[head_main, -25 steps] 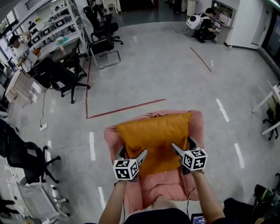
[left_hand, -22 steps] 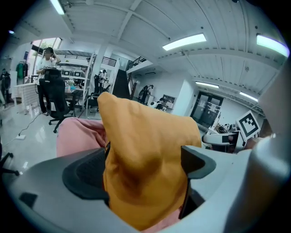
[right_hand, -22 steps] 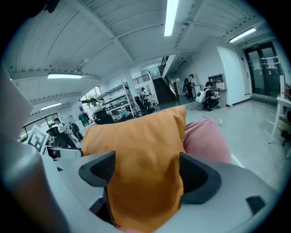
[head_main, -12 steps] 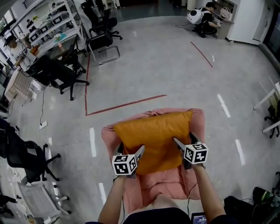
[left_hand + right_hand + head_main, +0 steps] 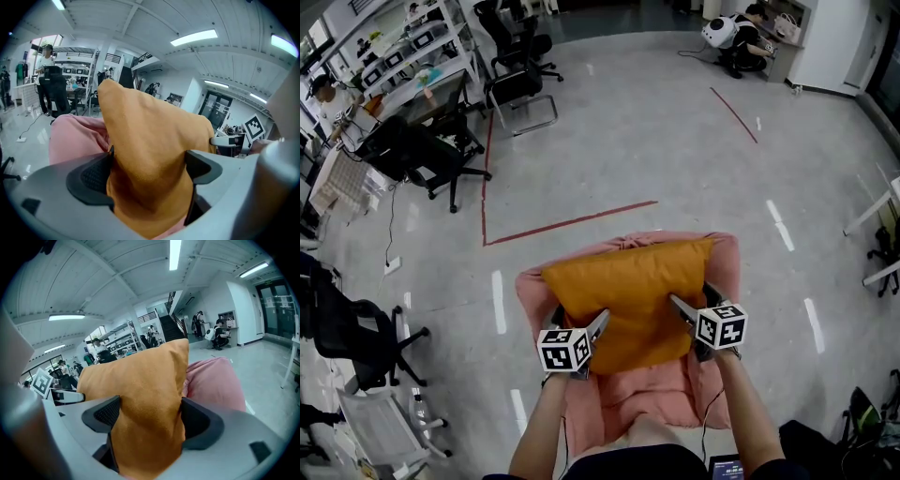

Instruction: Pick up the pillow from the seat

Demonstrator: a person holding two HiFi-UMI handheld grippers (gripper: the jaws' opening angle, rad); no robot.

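The grey floor fills most of the head view, and the pink seat sits low in the middle of the frame. The orange pillow lies on the seat, leaning up toward its back and covering most of the cushion.

I have the left tool on the pillow's lower left corner and the right tool on its lower right corner. In the left gripper view the jaws are clamped on a thick fold of the pillow, with the seat showing pink behind it at the left. In the right gripper view the jaws pinch a similar fold of the pillow, with the seat at the right.

Both bites look deep enough to me, so I judge the step in hand to be the lift itself. I would raise both tools together and level, so neither corner carries all the weight. I would also hold the gap between them steady, so the cover neither sags nor strains. The filling is soft and the cloth could creep out of the pads, so I'd hold the squeeze firm and go slowly. I'd rise straight up until the far edge clears the seat's arms. I cannot tell whether the pillow's underside is already off the cushion.
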